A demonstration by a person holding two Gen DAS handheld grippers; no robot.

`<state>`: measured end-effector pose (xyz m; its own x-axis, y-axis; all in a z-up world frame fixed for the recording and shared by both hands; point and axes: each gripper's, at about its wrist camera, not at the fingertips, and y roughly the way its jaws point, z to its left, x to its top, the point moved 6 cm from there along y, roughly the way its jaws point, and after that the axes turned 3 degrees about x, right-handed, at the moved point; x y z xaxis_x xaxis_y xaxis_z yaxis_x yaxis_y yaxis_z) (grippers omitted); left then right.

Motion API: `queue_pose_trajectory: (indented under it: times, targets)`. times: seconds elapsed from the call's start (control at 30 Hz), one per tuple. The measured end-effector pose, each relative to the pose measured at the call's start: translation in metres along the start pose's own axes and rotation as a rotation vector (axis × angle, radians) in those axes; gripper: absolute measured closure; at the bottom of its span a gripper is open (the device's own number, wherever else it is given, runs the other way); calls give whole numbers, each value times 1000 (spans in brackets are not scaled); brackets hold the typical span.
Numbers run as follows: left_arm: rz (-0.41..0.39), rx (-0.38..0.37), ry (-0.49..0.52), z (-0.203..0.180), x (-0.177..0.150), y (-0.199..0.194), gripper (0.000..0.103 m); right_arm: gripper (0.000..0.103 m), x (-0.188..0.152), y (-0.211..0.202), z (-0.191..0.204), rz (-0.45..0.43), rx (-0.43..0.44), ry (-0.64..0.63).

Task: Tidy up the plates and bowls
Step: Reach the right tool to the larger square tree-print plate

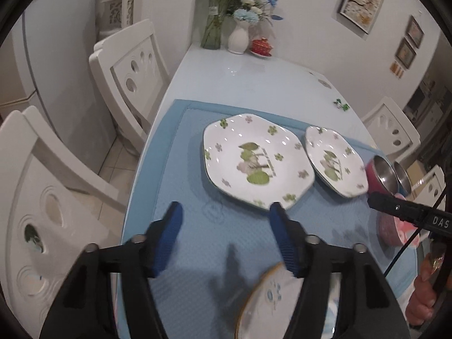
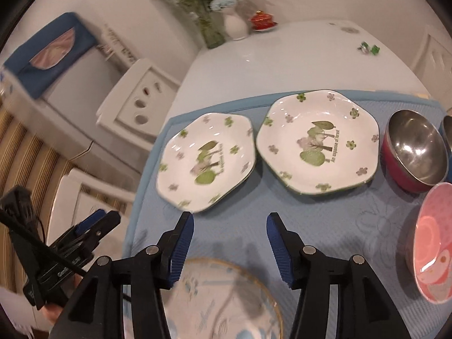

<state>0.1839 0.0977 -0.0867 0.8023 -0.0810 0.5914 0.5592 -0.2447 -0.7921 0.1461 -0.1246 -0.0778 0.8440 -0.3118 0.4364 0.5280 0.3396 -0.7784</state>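
Note:
Two white octagonal plates with green tree prints lie side by side on a blue mat (image 2: 325,226): the left plate (image 2: 206,163) (image 1: 257,161) and the right plate (image 2: 319,144) (image 1: 334,161). A red steel-lined bowl (image 2: 414,149) (image 1: 382,175) and a pink bowl (image 2: 432,245) (image 1: 391,230) sit at the right. A gold-rimmed white plate (image 2: 226,299) (image 1: 268,302) lies at the near edge. My left gripper (image 1: 224,212) is open and empty above the mat. My right gripper (image 2: 230,220) is open and empty, just in front of both tree plates.
A glass vase of flowers (image 1: 216,25), a white vase (image 1: 238,38) and a red lidded cup (image 1: 261,46) stand at the table's far end. White chairs (image 1: 132,67) line the left side. A small green object (image 1: 341,104) lies on the bare tabletop.

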Motion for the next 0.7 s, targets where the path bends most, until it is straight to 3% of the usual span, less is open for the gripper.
queue_pose_trajectory:
  times: [0.17, 0.37, 0.7]
  targets:
    - [64, -35, -56, 10, 13, 44, 39, 51, 11, 43, -13, 57, -7, 55]
    - [120, -83, -130, 22, 20, 87, 40, 53, 17, 86, -23, 106, -82, 54]
    - [165, -97, -118, 25, 27, 129, 43, 73, 31, 137, -19, 175, -87, 7]
